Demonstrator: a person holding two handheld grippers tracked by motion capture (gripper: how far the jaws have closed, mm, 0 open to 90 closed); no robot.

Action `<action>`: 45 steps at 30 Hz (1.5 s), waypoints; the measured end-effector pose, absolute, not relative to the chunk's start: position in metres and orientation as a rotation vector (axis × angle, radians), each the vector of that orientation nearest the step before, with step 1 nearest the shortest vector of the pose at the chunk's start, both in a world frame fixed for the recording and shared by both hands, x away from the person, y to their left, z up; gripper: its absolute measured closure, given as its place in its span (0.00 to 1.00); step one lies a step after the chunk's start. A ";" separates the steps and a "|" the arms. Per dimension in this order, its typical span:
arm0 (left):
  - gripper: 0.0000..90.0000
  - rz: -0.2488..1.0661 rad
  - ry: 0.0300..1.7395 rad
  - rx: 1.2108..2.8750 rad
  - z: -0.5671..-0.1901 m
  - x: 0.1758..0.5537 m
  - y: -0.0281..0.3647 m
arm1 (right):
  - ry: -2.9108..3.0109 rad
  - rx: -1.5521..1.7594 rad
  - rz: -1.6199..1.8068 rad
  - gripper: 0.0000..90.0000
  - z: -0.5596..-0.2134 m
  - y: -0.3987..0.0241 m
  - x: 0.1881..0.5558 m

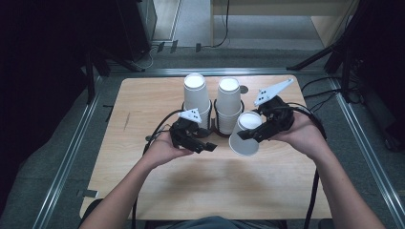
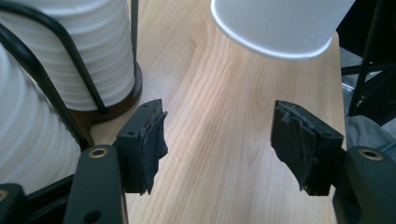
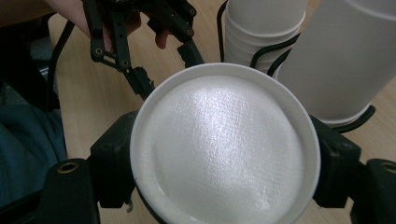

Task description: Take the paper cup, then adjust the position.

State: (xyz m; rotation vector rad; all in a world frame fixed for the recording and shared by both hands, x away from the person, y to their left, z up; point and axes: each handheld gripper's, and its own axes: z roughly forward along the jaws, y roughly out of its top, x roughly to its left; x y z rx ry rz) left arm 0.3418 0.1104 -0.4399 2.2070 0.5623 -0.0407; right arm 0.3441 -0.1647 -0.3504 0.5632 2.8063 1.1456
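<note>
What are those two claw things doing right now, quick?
Left gripper: open, nothing between its jaws.
Right gripper: shut on a white paper cup, held upside down.

I count two stacks of white cups (image 1: 197, 98), each in a wire holder (image 1: 213, 130), one loose cup (image 1: 245, 134) right of that holder, and two hand-held grippers on one worktop (image 1: 143, 105).

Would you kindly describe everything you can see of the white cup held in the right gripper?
The single white cup looks like plain paper, with a rolled rim and a recessed, faintly textured base. It is upside down and tilted, base up and mouth toward the wooden table, in front of the two cup stacks. The right gripper clamps its sides near the base; whether the rim touches the table is unclear.
</note>
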 end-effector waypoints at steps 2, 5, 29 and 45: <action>0.35 -0.034 0.553 2.219 -0.443 0.340 0.111 | 2.812 0.558 1.149 0.27 -0.354 -0.164 0.344; 0.28 -0.045 0.531 2.195 -0.448 0.337 0.113 | 2.820 0.555 1.158 0.27 -0.365 -0.163 0.343; 0.02 -0.112 0.485 2.184 -0.465 0.338 0.109 | 2.815 0.556 1.349 0.27 -0.427 -0.138 0.346; 0.01 -0.150 0.443 2.199 -0.479 0.334 0.095 | 2.824 0.486 1.441 0.27 -0.424 -0.118 0.344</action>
